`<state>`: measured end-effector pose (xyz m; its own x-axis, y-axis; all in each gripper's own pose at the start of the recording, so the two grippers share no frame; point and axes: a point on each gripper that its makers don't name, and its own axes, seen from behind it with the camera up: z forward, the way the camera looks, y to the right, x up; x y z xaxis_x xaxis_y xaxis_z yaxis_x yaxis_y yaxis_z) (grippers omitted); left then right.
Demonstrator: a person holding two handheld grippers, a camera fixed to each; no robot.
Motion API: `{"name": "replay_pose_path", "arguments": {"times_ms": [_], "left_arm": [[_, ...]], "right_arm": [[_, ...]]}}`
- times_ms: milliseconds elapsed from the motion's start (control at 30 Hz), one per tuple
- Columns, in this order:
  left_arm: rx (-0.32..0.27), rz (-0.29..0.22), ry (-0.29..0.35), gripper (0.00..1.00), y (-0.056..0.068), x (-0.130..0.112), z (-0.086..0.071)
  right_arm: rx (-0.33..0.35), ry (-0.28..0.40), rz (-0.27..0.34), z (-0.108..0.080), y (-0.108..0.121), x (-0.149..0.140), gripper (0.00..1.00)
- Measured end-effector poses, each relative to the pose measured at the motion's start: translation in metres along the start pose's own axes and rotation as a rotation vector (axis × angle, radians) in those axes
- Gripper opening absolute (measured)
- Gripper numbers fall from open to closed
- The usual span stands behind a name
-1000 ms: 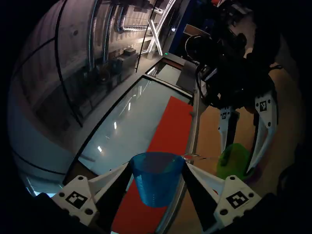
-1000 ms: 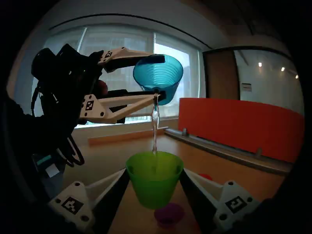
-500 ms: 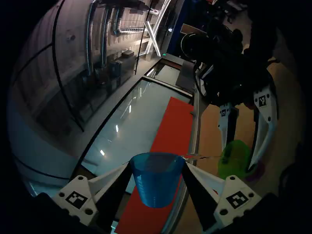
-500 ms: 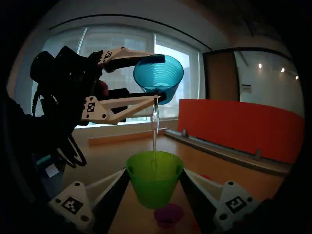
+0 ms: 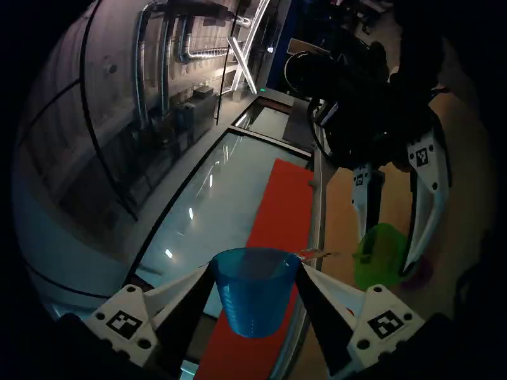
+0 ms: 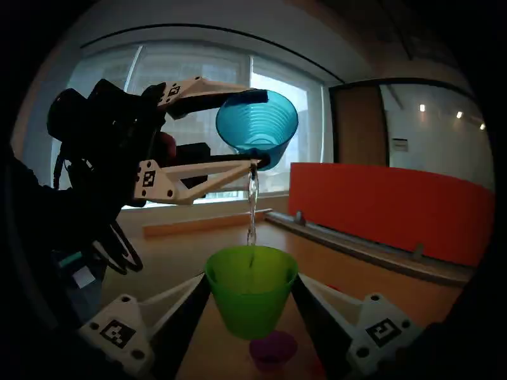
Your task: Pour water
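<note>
My left gripper (image 5: 255,292) is shut on a blue ribbed cup (image 5: 255,297), tipped on its side. In the right gripper view that left gripper (image 6: 256,126) holds the blue cup (image 6: 256,126) high, and a thin stream of water (image 6: 251,209) falls from its rim into a green cup (image 6: 251,296). My right gripper (image 6: 251,301) is shut on the green cup, held upright below. In the left gripper view the right gripper (image 5: 388,253) grips the green cup (image 5: 379,255) to the right, with a thin jet of water (image 5: 317,254) running toward it.
A wooden table (image 6: 380,285) lies below, with a small purple cup (image 6: 272,350) under the green one. An orange divider panel (image 6: 393,206) runs along the table's right side. Large windows (image 6: 190,82) stand behind. A person's dark sleeve (image 6: 44,215) is at left.
The pour goes on with the stream unbroken. The blue cup has tipped a little further, and the left gripper view has swung slightly; the green cup stays where it was.
</note>
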<state>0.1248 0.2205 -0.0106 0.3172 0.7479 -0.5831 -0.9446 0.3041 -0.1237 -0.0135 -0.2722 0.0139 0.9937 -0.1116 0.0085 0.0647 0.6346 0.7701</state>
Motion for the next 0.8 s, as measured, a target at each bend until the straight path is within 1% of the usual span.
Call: {"name": "replay_pose_path", "arguments": {"times_ms": [200,600,800], "left_arm": [[0.004,0.026,0.000,0.88,-0.0023,-0.0002,-0.0001],[0.009,0.076,0.006,0.87,-0.0021,0.0040,0.0013],[0.012,0.099,0.009,0.87,-0.0050,0.0060,0.0011]], "right_arm": [[0.000,0.001,-0.003,0.0006,0.0001,0.0011,0.90],[-0.001,0.005,-0.004,0.0004,-0.0005,0.0033,0.90],[-0.003,0.007,-0.007,-0.0013,-0.0001,0.0042,0.90]]}}
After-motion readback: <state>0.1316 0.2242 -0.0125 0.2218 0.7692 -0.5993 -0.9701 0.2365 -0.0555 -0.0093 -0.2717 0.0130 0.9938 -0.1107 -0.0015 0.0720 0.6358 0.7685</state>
